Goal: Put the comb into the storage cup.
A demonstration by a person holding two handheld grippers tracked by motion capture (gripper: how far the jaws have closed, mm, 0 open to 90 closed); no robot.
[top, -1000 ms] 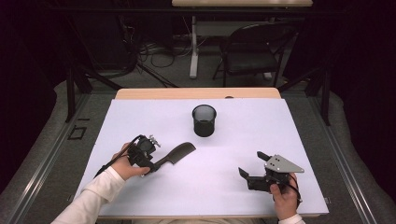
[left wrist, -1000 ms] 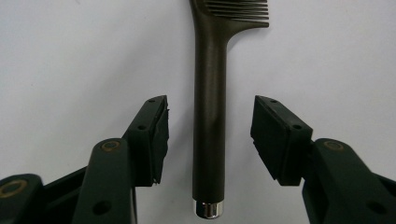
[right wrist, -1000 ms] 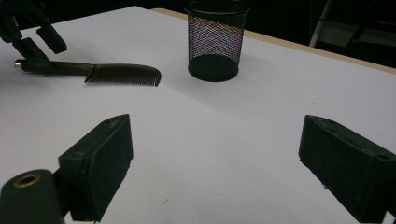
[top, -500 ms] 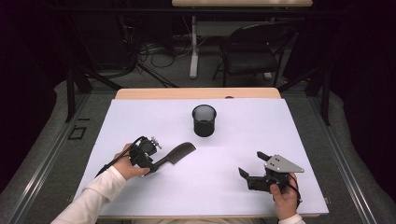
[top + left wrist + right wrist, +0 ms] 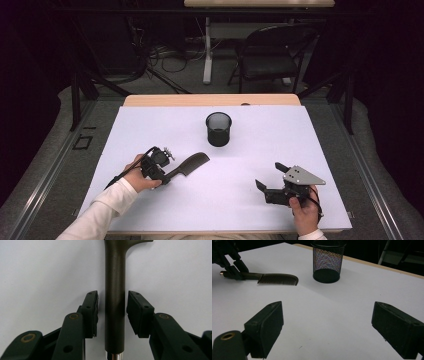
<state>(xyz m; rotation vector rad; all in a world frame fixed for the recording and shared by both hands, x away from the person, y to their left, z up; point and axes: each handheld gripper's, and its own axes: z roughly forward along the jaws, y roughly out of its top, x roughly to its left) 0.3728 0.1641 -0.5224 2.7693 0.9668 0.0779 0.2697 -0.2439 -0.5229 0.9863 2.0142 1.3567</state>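
Note:
A dark comb (image 5: 192,162) lies flat on the white table sheet (image 5: 150,125), left of centre, its teeth toward the mesh cup. My left gripper (image 5: 167,176) sits at the comb's handle end. In the left gripper view the handle (image 5: 114,290) runs straight between the two pads, with a thin gap on each side. Its jaws have just been closing around the handle, and the pads are not touching it. My right gripper (image 5: 270,175) rests low at the front right, open wide with nothing between its pads (image 5: 265,325). From the right gripper view the comb (image 5: 278,278) lies far left.
A black wire-mesh cup (image 5: 218,129) stands upright near the table's middle back, also seen as the cup (image 5: 327,261) ahead of the right gripper. A wooden edge (image 5: 210,100) borders the far side. A folding chair (image 5: 270,55) stands beyond the table.
The left hand has shifted very slightly at the comb's handle. The comb, the cup and the right gripper keep their places.

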